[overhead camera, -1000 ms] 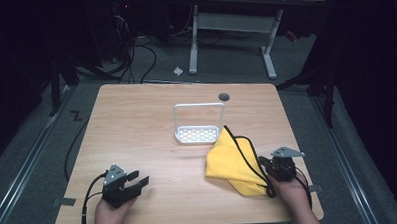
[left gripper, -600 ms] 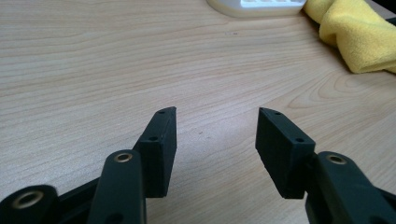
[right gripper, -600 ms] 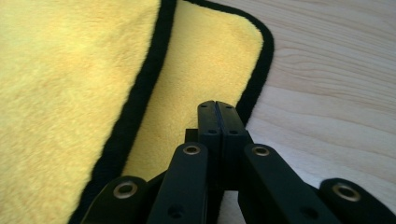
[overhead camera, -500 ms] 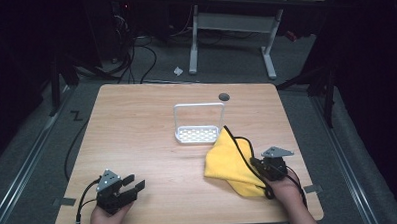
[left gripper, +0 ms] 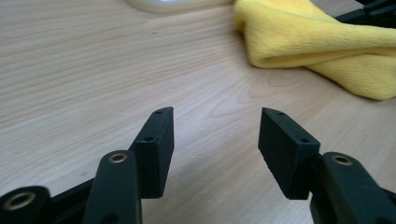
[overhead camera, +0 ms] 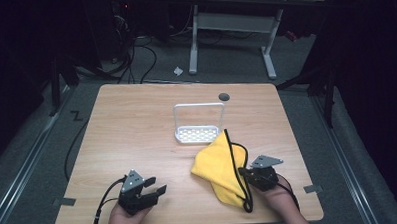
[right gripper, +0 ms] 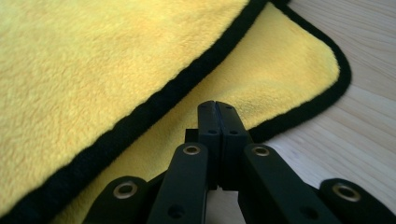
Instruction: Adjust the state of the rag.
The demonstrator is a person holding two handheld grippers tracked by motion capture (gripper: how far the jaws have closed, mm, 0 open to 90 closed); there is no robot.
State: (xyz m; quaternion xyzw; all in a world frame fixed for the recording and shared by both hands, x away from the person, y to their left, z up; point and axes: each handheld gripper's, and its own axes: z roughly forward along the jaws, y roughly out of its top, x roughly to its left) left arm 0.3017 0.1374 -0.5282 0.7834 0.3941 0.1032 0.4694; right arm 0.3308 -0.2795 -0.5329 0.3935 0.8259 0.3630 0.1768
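A yellow cloth with black trim lies folded on the wooden table, at the front right. My right gripper rests at the cloth's right edge. In the right gripper view the right gripper is shut, its jaws pressed together over the cloth with nothing seen between them. My left gripper is open near the table's front edge, to the left of the cloth. In the left gripper view the left gripper stands wide open over bare wood, with the cloth ahead to the right.
A white wire-framed rack stands at the table's middle, just behind the cloth, and its base edges the left gripper view. A dark round hole sits near the far edge. Another desk's legs stand on the floor beyond.
My right gripper has shifted left and nearer, onto the cloth's right edge. The left gripper has drifted slightly toward the front edge and right. The cloth has barely changed.
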